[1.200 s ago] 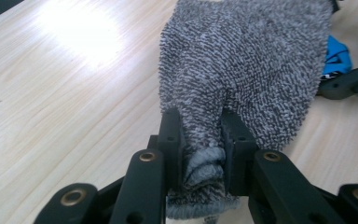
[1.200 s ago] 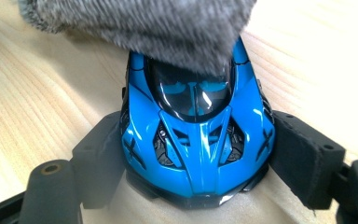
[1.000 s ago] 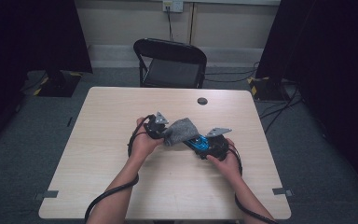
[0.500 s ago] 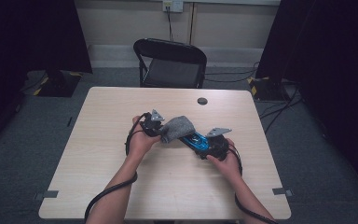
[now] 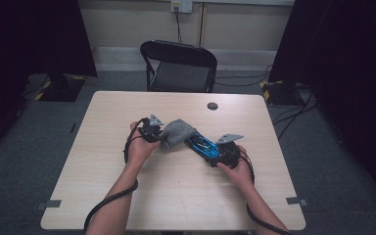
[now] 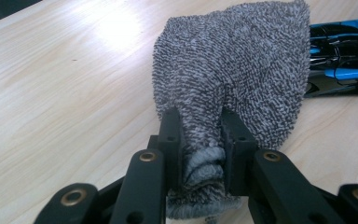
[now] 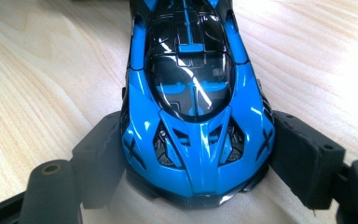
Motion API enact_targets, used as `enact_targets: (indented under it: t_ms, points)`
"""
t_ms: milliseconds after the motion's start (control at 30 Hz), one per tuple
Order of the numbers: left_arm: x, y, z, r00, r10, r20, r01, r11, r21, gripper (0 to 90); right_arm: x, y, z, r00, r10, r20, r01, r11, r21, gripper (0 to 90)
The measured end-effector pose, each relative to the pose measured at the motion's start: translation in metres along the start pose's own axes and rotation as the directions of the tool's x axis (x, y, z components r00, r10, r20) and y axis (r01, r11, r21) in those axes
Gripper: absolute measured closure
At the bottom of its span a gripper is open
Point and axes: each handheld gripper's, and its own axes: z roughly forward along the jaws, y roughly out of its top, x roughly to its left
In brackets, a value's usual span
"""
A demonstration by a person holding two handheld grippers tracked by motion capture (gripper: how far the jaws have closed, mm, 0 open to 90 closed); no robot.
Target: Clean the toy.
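A blue and black toy car (image 7: 196, 107) lies on the wooden table (image 5: 186, 196), its wide end clamped between the jaws of my right gripper (image 7: 198, 163). In the high view the car (image 5: 201, 145) sits just left of that gripper (image 5: 214, 152). My left gripper (image 6: 199, 140) is shut on a bunched fold of a grey knitted cloth (image 6: 233, 70). The cloth (image 5: 176, 132) rests against the far end of the car, right of the left gripper (image 5: 159, 136).
A small dark round disc (image 5: 212, 105) lies near the table's far edge. A black folding chair (image 5: 178, 66) stands behind the table. Cables trail from both grippers toward the near edge.
My left gripper has drawn the grey cloth to the left along the car, uncovering more of its blue body. The right gripper and the car have stayed in place.
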Motion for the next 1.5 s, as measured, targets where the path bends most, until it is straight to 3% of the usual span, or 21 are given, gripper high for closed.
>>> enact_targets:
  t_ms: [200,333,667,800,1100,1267,1400,1500]
  points:
    - [0.006,-0.001,-0.011,0.9997,-0.012,-0.021,0.012,0.9994,-0.032,73.3,0.000,0.000,0.000,1.0000,0.001,0.000,-0.001,1.000,0.000,23.5]
    - [0.004,0.004,-0.020,0.9999,-0.011,-0.010,0.010,0.9980,-0.063,73.4,0.000,0.000,0.000,1.0000,0.000,0.000,0.000,1.000,0.000,23.5]
    - [-0.027,0.019,-0.029,0.9966,0.065,0.051,-0.058,0.9899,-0.129,73.4,0.000,0.000,0.000,1.0000,0.001,0.000,-0.001,1.000,0.000,23.5]
    - [-0.043,0.021,-0.026,0.9914,0.099,0.085,-0.087,0.9870,-0.135,73.3,0.000,0.000,0.000,1.0000,0.000,0.000,0.000,1.000,0.000,23.4]
    - [-0.076,0.020,-0.010,0.9728,0.167,0.160,-0.151,0.9824,-0.110,73.3,0.000,0.000,0.000,1.0000,0.000,0.000,0.000,1.000,0.000,23.5]
    - [-0.086,0.019,-0.006,0.9645,0.190,0.184,-0.173,0.9793,-0.106,73.3,0.000,0.000,0.000,1.0000,0.000,0.000,0.000,1.000,0.000,23.5]
    - [-0.093,0.018,-0.003,0.9543,0.226,0.195,-0.215,0.9736,-0.078,73.3,0.000,0.000,0.000,1.0000,0.001,0.000,-0.001,1.000,0.000,23.5]
    - [-0.095,0.015,0.001,0.9520,0.229,0.203,-0.221,0.9733,-0.062,73.2,0.000,0.000,0.000,1.0000,0.001,0.000,-0.001,1.000,0.000,23.5]
